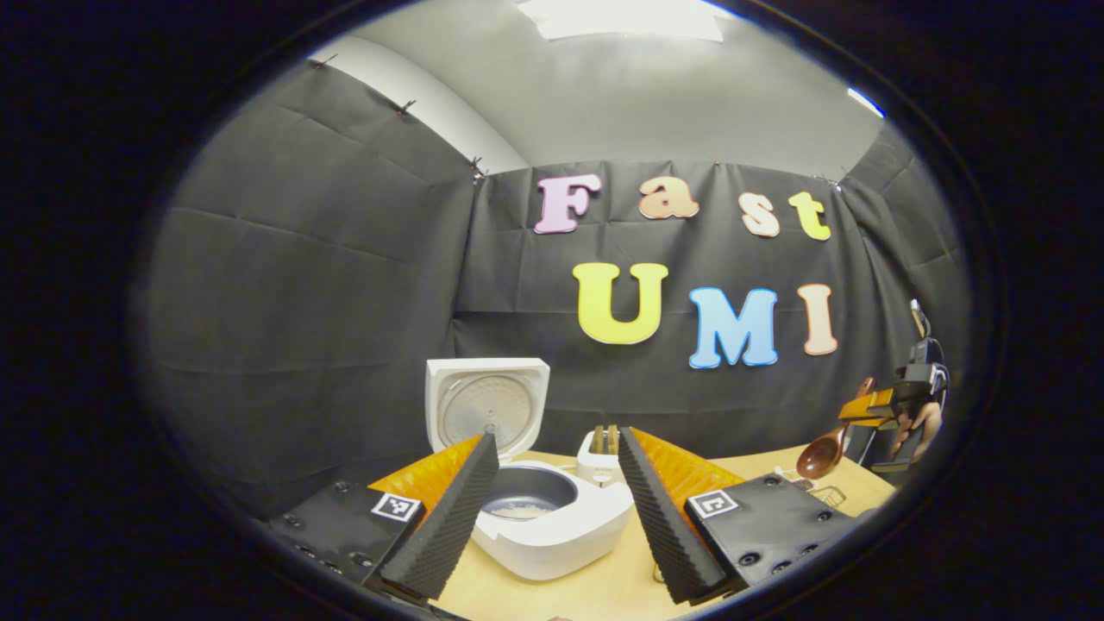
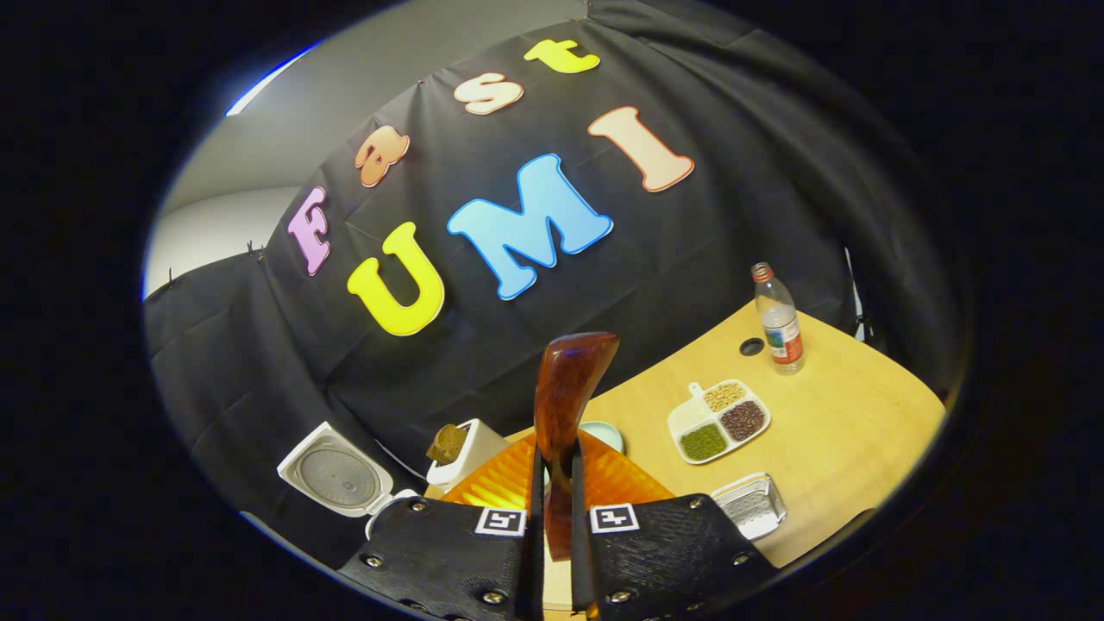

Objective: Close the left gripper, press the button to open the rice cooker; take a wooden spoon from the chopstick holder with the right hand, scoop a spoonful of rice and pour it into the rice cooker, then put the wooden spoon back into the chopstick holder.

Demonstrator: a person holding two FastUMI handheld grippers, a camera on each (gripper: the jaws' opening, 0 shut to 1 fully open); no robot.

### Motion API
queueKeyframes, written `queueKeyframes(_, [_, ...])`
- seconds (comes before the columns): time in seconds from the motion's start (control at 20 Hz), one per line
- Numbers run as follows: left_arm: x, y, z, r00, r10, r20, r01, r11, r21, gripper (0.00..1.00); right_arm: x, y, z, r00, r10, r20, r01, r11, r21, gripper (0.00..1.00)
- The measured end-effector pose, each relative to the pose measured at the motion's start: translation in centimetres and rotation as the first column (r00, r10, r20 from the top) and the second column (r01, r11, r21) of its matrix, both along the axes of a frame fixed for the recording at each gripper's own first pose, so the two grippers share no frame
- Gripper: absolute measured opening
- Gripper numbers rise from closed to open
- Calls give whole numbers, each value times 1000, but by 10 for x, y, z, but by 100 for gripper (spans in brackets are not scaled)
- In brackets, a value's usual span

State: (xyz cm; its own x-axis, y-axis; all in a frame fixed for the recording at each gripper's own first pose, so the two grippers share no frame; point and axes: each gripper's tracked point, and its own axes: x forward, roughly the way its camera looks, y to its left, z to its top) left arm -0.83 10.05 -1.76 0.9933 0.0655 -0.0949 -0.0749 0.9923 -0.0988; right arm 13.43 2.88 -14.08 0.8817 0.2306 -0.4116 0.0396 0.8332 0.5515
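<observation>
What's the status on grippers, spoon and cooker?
Left gripper open, facing the rice cooker, lid up. Right gripper shut on wooden spoon, held above the table. Nothing in the way.

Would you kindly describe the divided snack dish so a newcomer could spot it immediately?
Start at the wooden table in the right gripper view and find the clear water bottle at its far edge. Nearer than the bottle lies the white divided dish; unlike the ridged white tray closer in, it holds green, dark and pale grains in separate compartments.

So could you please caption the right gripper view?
Right gripper clamps the wooden spoon above the table.
</observation>
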Motion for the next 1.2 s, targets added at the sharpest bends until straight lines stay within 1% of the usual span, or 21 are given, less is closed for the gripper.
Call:
queueKeyframes(0.15, [-1, -20, 7, 1000, -25, 5, 25, 1000, -4, 95, -6, -35, -17, 999, -53, -3, 53, 996, -78, 13])
queueKeyframes(0.2, [0, -26, 9, 999, -31, 7, 31, 1000, 4, 97, -9, -43, -23, 998, -62, -11, 61, 993, -98, 13])
queueKeyframes(0.35, [-6, -37, 11, 999, -41, 6, 40, 999, 29, 97, -15, -59, -40, 998, -65, -24, 61, 989, -133, 13])
queueKeyframes(0.45, [-11, -39, 15, 999, -33, 10, 33, 999, 35, 96, -18, -69, -56, 997, -69, -40, 61, 982, -179, 13])
queueKeyframes(0.65, [-19, -43, 19, 1000, -24, 5, 23, 998, 61, 96, -14, -78, -75, 995, -81, -60, 64, 968, -242, 13])
queueKeyframes(0.85, [-22, -45, 20, 1000, -12, -3, 12, 997, 75, 95, -12, -79, -104, 991, -77, -106, 45, 961, -275, 13])
queueKeyframes(0.9, [-24, -45, 19, 1000, -10, -6, 10, 997, 77, 96, -13, -77, -111, 990, -72, -123, 37, 962, -272, 13])
queueKeyframes(1.15, [-28, -44, 23, 1000, 5, -4, -5, 996, 94, 97, -20, -72, -138, 982, -56, -181, 8, 967, -255, 13])
queueKeyframes(1.2, [-28, -44, 23, 1000, 7, -3, -7, 995, 95, 99, -22, -71, -139, 981, -49, -187, -1, 967, -255, 13])
